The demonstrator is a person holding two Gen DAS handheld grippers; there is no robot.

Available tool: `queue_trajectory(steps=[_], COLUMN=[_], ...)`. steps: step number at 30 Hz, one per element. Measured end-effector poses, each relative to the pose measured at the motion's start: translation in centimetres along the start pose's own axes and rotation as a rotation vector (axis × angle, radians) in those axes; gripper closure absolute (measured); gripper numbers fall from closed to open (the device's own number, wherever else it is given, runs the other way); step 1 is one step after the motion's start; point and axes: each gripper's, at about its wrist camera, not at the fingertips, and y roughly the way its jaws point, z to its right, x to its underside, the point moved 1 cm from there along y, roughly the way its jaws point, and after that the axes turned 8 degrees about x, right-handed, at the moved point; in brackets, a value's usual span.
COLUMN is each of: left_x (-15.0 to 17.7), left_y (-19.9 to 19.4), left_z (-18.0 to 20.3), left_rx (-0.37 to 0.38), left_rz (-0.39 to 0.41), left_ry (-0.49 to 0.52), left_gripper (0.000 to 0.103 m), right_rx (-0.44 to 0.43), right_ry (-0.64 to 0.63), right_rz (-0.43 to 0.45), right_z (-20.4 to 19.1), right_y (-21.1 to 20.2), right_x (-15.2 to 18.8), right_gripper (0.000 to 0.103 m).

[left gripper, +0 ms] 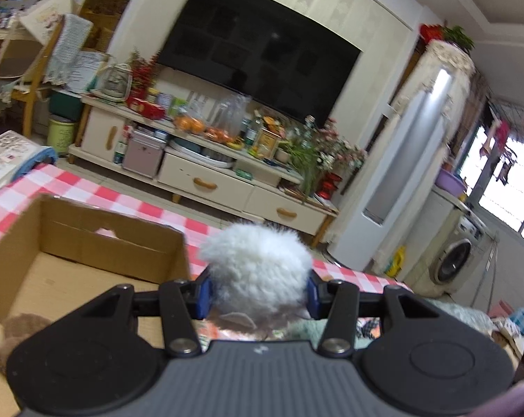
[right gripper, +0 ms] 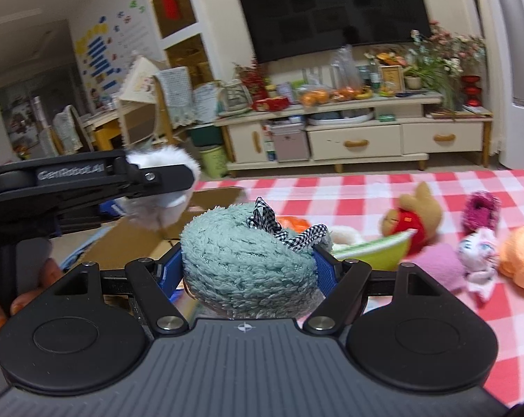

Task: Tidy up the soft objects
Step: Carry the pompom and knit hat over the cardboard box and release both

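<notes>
White fluffy toy (left gripper: 258, 267) pinched between left jaws, teal plush (right gripper: 248, 264) gripped between right jaws — box (left gripper: 88, 236) seemingly beside.

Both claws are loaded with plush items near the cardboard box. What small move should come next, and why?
Probably ease the left claw leftward over the cardboard box and open it. It grips a white fluffy plush just past the box's right wall. The right claw holds a teal plush and can follow.

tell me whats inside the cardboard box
The box shows a mostly bare cardboard floor, with a brown plush at its near corner. The left gripper and its white plush hide the rest.
</notes>
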Motion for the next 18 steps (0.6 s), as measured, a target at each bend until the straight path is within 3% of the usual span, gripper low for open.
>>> queue_trajectory(steps=[10,18], left_x=[-1.5,-1.7], left_y=[-2.4,-2.7], left_z=[-4.8,-7.8], left_rx=[-0.133,-0.229], left_rz=[0.053,0.028], left_ry=[-0.064,-0.089], left_gripper=[0.053,0.053], right_rx=[-0.131,-0.206], right_ry=[-0.077,-0.155], right_rz=[-0.024,-0.072], right_z=[-5.4,-8.6], right_y=[2.1,3.6], right_x=[0.6,2.0], right_gripper=[0.01,0.009])
